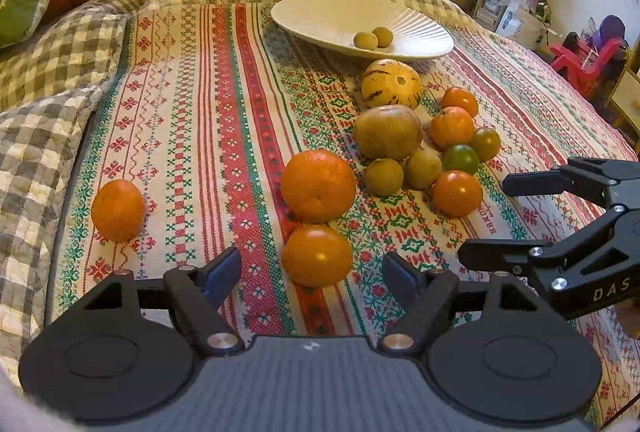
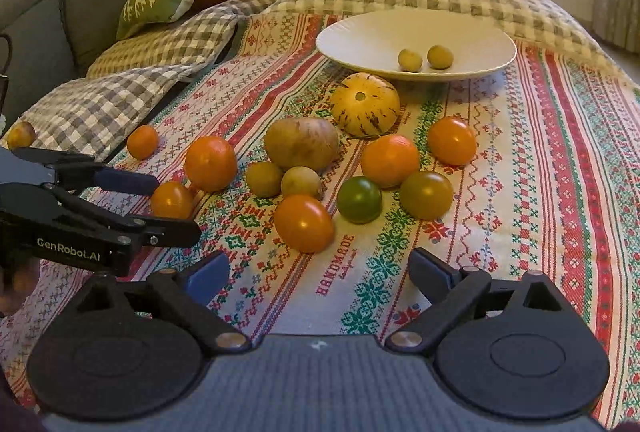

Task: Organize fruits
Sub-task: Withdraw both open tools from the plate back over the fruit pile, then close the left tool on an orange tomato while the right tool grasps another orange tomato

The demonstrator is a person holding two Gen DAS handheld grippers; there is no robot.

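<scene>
Fruits lie loose on a patterned cloth (image 2: 560,160) across both views, none held. At lower centre of the left wrist view, the left gripper (image 1: 312,272) stands released, fingers spread just short of an orange tomato (image 1: 317,255); the right gripper (image 2: 318,274) is likewise released over bare cloth, with open room before the nearest orange tomato (image 2: 303,223). Beyond, the main cluster sits mid-frame, a striped melon (image 2: 365,103) behind it. Farthest, a white bowl (image 2: 360,32) holds two small green fruits (image 2: 410,60). Only the right wrist view shows a small yellow fruit (image 2: 21,134) at the left edge.
</scene>
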